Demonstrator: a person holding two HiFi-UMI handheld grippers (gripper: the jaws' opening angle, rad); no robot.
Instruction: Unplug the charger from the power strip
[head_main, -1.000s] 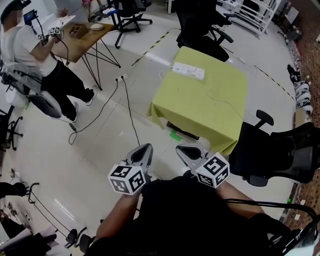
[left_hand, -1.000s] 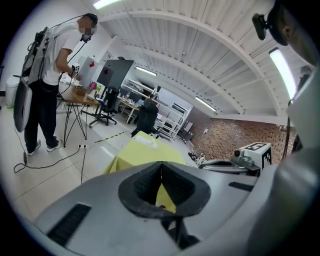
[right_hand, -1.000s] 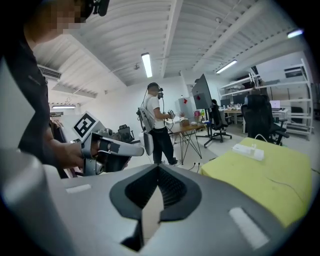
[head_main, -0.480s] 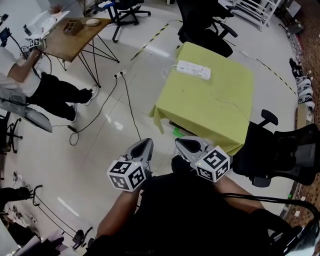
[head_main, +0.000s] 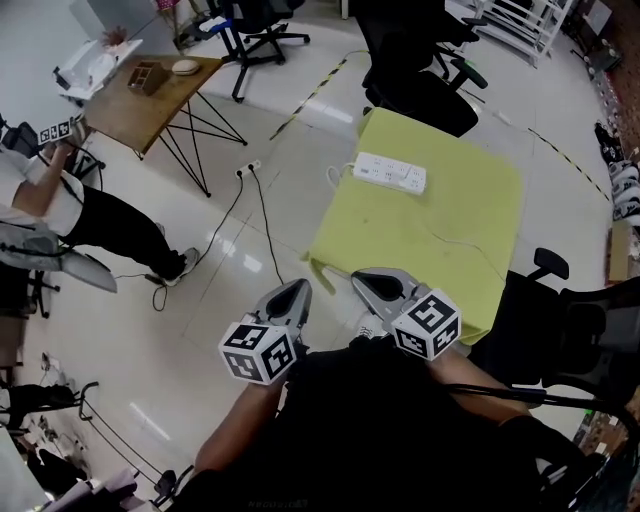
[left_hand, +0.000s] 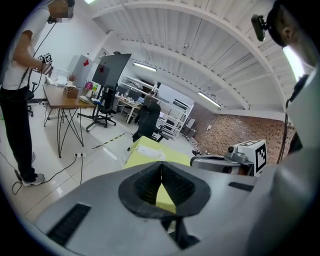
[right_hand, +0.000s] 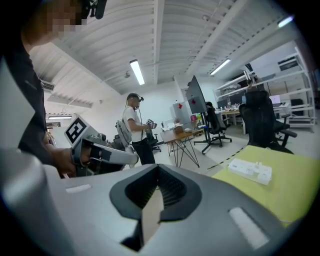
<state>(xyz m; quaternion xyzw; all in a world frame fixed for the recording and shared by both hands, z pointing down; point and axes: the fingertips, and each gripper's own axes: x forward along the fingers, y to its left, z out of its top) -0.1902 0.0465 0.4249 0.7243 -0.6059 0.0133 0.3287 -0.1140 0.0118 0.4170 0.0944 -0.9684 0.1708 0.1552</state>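
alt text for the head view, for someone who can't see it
From above, a person holds the left gripper and right gripper, both shut, side by side before a table in a yellow-green cloth, where a white power strip lies near the far edge. Another person is at the left beside a wooden table.

Head view overhead, claw views forward, sharing yellow table (head_main: 470, 215)
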